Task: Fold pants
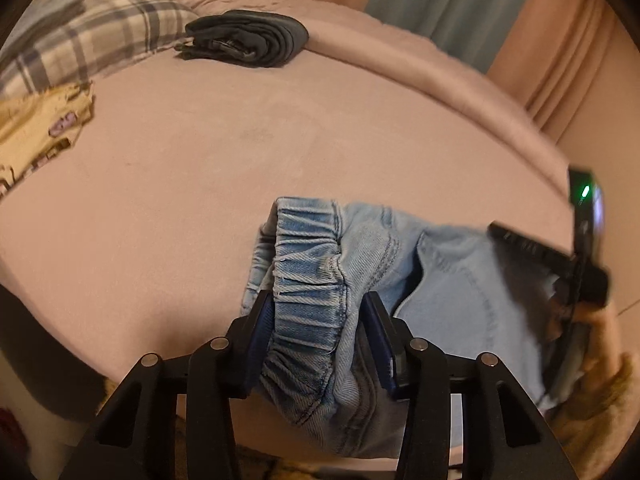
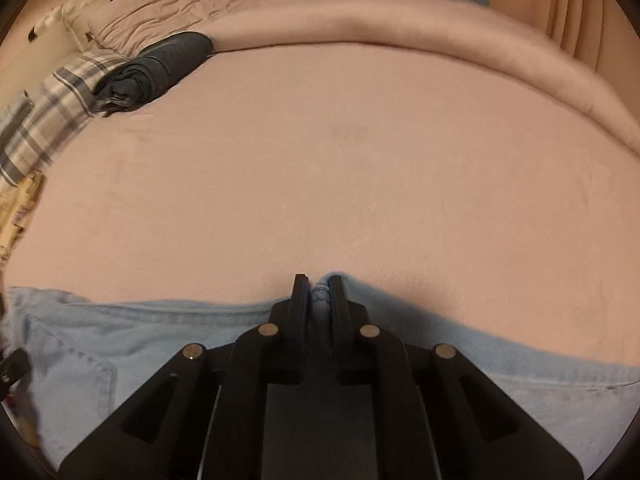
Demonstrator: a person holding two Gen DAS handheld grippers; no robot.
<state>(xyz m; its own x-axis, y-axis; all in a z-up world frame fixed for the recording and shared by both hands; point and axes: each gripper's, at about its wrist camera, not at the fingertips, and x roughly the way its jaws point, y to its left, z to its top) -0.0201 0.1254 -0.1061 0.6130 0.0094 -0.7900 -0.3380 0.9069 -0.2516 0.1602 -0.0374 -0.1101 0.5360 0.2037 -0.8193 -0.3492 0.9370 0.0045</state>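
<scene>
The light-blue denim pants [image 1: 400, 264] lie at the near edge of the pink bed [image 1: 240, 152], right under both tools. The left gripper [image 1: 318, 308] has the gathered elastic waistband bunched between its blue pads, which press on it from both sides — a grip on a thick wad of cloth, the jaws standing partly apart. The right gripper [image 2: 318, 288] has its jaws drawn nearly together, with a thin fold of the pants' edge pinched between the tips.

Only the left wrist view shows the waistband and the other tool, blurred, over the far end of the pants with a green light on it. Only the right wrist view shows the denim spread flat across the bed's near edge, a back pocket to the side.

Far across the bed from the pants, a folded dark garment [image 1: 248, 40] sits beside a plaid pillow [image 1: 92, 36].

The pant legs are cut off by the frame, and each gripper's body hides the cloth below it.
</scene>
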